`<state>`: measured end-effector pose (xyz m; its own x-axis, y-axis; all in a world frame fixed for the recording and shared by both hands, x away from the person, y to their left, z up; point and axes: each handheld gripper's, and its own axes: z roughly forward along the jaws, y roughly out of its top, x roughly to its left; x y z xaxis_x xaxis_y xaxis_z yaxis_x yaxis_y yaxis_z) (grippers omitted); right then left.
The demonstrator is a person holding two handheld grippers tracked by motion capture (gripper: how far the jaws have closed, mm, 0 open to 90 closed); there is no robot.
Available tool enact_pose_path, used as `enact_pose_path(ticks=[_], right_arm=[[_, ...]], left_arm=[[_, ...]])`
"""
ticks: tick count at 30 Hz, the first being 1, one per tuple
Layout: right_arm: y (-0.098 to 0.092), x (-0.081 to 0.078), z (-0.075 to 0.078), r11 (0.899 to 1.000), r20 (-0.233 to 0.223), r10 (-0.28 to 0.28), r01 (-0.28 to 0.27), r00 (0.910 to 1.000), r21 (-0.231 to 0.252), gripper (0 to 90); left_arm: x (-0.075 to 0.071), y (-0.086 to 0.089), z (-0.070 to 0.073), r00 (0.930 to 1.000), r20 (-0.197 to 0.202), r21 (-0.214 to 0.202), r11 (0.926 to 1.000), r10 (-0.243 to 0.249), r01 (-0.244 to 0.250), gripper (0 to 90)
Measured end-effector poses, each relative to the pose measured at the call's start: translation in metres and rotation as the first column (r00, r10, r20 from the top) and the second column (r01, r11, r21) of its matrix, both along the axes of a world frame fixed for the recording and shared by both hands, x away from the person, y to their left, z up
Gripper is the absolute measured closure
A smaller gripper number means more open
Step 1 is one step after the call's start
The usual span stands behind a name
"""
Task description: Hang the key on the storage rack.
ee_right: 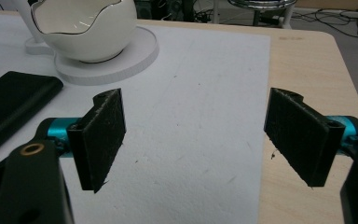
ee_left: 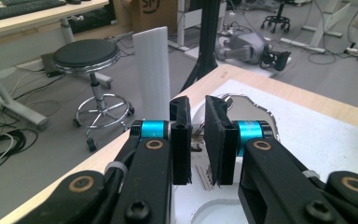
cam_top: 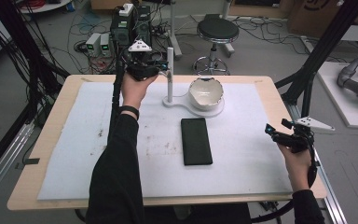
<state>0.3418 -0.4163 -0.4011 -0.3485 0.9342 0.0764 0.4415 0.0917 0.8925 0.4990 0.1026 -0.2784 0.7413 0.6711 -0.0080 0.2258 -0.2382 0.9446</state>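
The left gripper [cam_top: 161, 66] is held at the table's [cam_top: 270, 93] far edge beside the white post [cam_top: 169, 74], jaws nearly clenched on nothing; the right gripper [cam_top: 272, 132], released wide, is held at the right edge.

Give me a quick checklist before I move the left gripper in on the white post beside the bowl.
1. Left gripper empty: ok; fingers nearly together, nothing between them.
2. White post lined up with those fingers: not ok; in the left gripper view it stands beyond them, off to the left.
3. Bowl seated on the round stand base: ok; upright.
4. Right gripper out of the way: ok; fingers wide apart and empty, at the mat's right edge.
5. Black slab away from both grippers: ok; flat at mid-mat.
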Motion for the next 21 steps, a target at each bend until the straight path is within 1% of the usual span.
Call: enact_pose_path(ticks=[3, 6, 11, 12, 15, 19, 21], right_arm=[[0.0002, 0.0000, 0.0000, 1.000, 0.000, 0.000, 0.000, 1.0000, 0.000, 21.2], [-0.0002, -0.0003, 0.0002, 1.000, -0.001, -0.001, 0.001, 1.0000, 0.004, 21.3], [0.0002, -0.0003, 0.0001, 1.000, 0.000, 0.001, -0.001, 1.0000, -0.001, 21.2], [0.0002, -0.0006, 0.0003, 1.000, -0.001, -0.002, 0.002, 1.0000, 0.007, 21.2], [-0.0009, -0.0006, 0.0004, 1.000, 0.002, -0.003, 0.003, 1.0000, 0.006, 21.3], [0.0001, -0.0005, 0.0002, 1.000, 0.000, -0.002, 0.002, 1.0000, 0.004, 21.2], [0.0001, -0.0003, 0.0002, 1.000, 0.001, -0.001, 0.001, 1.0000, 0.002, 21.3]], left_arm=[[0.0007, 0.0000, -0.0009, 0.9999, -0.003, 0.002, 1.0000, 0.010, -0.010, 80.3], [0.0010, -0.0023, -0.0015, 1.0000, 0.002, 0.005, 1.0000, 0.007, -0.007, 80.2], [0.0006, -0.0048, -0.0012, 0.9997, 0.006, 0.003, 0.9997, 0.024, -0.024, 80.2], [0.0004, -0.0050, -0.0009, 0.9997, 0.008, 0.005, 0.9997, 0.024, -0.024, 80.2], [-0.0008, -0.0050, 0.0002, 0.9996, 0.015, 0.013, 0.9996, 0.025, -0.025, 80.2], [-0.0019, -0.0041, 0.0014, 0.9996, 0.019, 0.008, 0.9998, 0.018, -0.018, 79.9], [-0.0022, -0.0042, 0.0016, 0.9997, 0.019, 0.013, 0.9998, 0.017, -0.017, 79.9]])
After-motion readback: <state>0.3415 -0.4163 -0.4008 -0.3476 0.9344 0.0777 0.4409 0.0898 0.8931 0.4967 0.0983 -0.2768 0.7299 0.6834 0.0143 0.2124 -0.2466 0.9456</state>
